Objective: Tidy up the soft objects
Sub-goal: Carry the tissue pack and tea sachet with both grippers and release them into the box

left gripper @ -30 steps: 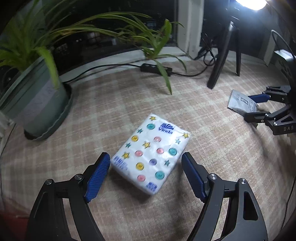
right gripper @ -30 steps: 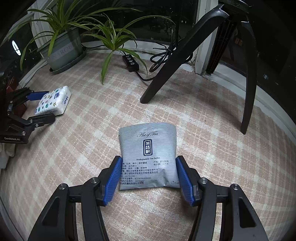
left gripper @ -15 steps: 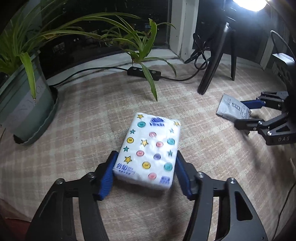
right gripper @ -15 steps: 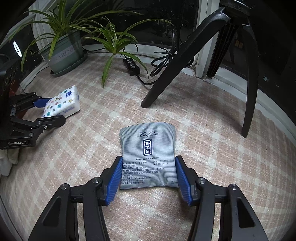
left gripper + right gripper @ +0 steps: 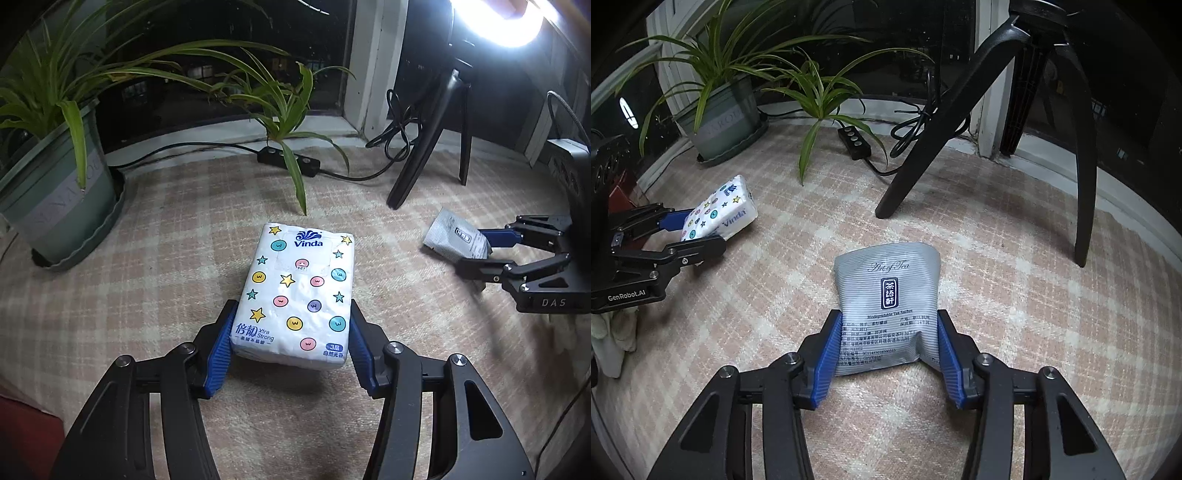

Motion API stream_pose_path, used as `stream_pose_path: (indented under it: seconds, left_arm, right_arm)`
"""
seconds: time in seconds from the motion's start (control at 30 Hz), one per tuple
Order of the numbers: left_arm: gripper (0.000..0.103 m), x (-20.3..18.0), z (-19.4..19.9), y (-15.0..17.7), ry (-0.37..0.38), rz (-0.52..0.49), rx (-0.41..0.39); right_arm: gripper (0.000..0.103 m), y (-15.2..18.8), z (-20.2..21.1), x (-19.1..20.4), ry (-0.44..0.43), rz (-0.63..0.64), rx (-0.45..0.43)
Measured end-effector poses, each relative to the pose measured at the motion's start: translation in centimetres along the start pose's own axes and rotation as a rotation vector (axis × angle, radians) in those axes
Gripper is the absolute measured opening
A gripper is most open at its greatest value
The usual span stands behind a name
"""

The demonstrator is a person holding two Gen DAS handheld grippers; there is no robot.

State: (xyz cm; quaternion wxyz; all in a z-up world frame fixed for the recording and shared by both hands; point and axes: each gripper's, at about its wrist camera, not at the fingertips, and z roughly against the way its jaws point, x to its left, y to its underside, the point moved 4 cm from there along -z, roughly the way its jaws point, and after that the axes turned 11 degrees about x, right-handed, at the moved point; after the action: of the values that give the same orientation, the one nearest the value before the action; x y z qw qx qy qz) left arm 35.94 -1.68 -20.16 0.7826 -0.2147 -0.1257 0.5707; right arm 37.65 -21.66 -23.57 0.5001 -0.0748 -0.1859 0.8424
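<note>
The white star-and-button-printed tissue pack (image 5: 299,295) is clamped at its near end between the blue pads of the left tool (image 5: 291,350), whose jaws have just been closing. The silver striped foil tea sachet (image 5: 888,306) is squeezed, buckled, by the closing right tool (image 5: 886,354). Both lie on the checked beige cloth (image 5: 1015,295), nearer than the green potted plant (image 5: 55,192).

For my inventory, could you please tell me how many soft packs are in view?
2: the tissue pack sits between the left tool's pads; the tea sachet between the right tool's. None appears hidden.
</note>
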Motion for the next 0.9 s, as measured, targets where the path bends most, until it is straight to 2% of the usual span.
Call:
stream_pose_path:
  seconds: [0.33,0.57,0.77,0.9]
  left_arm:
    - [0.055,-0.1,1.6,0.6,-0.002,0.028,-0.026]
    - [0.055,-0.4,3.7,1.3,-0.012,0.042,-0.053]
    - [0.055,-0.6,6.5,2.1,-0.012,0.07,-0.09]
    - [0.055,-0.6,8.6,3.1,-0.027,0.086,-0.108]
  right_arm:
    - [0.043,0.7,1.1,0.5,-0.002,-0.002,-0.014]
    - [0.043,1.0,3.4,0.9,-0.007,-0.001,-0.043]
    - [0.043,0.8,6.2,3.1,0.007,0.064,-0.083]
    - [0.043,0.4,8.2,5.3,-0.013,0.109,-0.119]
